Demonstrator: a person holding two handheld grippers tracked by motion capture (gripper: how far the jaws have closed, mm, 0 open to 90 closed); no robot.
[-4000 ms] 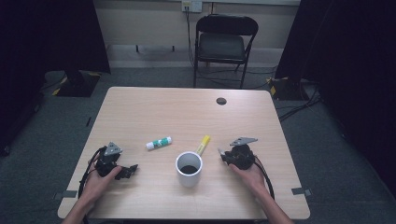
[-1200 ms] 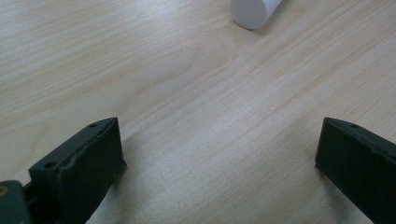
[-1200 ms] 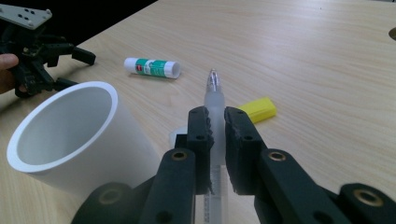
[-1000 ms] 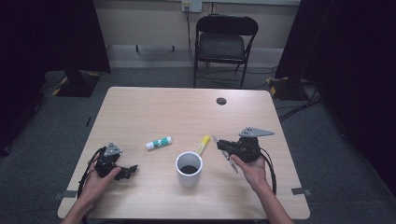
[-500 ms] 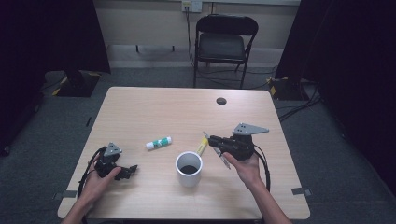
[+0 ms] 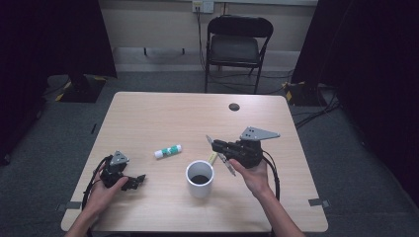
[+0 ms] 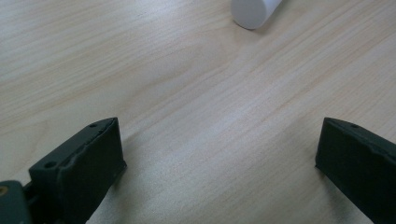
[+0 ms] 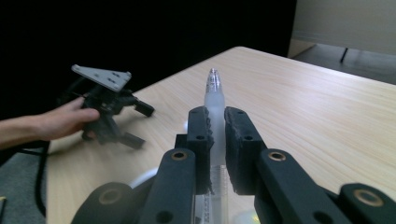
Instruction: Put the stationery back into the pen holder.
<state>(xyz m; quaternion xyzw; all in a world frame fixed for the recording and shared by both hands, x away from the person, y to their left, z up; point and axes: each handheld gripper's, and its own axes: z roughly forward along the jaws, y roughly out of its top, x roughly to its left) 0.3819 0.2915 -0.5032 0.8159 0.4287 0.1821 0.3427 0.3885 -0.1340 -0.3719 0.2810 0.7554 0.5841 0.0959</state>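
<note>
White ceramic mug (image 6: pixel 200 177) stands on the wooden bench (image 6: pixel 163 113) just left of our right hand-held gripper (image 6: pixel 213 143), which clamps a frosted pen (image 8: pixel 214 100) lifted above the bench, its long axis pointing out along the jaws. Our left hand-held gripper (image 6: pixel 139 179) rests open and empty, farther from the mug. We can't read the label on the green-and-white glue stick (image 6: pixel 167 151) beyond.

A white mug (image 6: pixel 199 178), a green-and-white glue stick (image 6: pixel 167 151) and a frosted pen (image 8: pixel 214 109) on light wood-grain table (image 6: pixel 163 118).
</note>
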